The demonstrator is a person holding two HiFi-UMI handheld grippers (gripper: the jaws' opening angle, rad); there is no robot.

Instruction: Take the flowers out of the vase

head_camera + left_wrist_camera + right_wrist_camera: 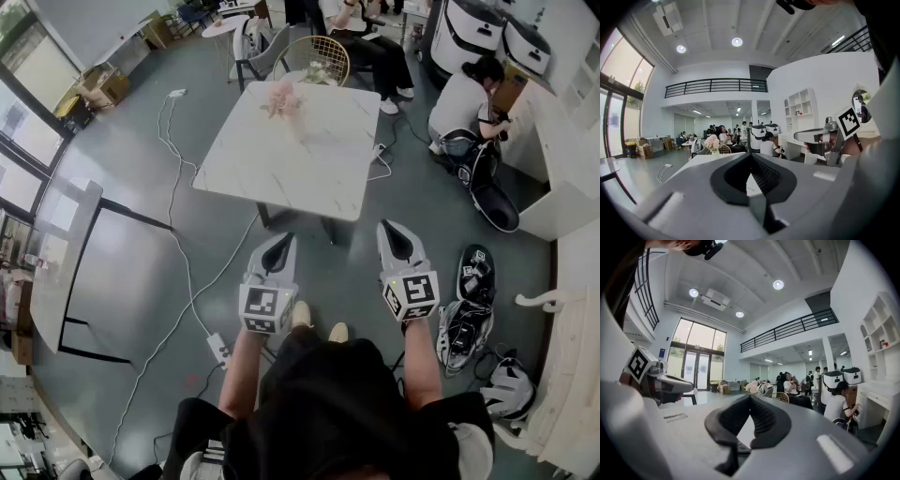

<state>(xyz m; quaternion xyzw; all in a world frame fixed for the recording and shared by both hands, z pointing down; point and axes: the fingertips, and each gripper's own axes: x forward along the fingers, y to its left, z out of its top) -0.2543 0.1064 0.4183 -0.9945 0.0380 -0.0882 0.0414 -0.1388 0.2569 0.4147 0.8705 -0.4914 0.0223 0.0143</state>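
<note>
While the left gripper (277, 248) and right gripper (396, 236) hang short of the worktop (309, 173), jaws closed on nothing, the pink flowers (282, 97) stand in a vase (714, 151) near its far edge: probably light, soft, crushable; best pinched by the stems.

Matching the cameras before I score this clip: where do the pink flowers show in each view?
Head view: flowers at upper centre, at the far edge of the white table.
Left gripper view: flowers small, left of centre, at mid height.
Right gripper view: flowers a tiny pink clump near centre, far off.
Shared landmark: the gold wire chair right beside them.
</note>
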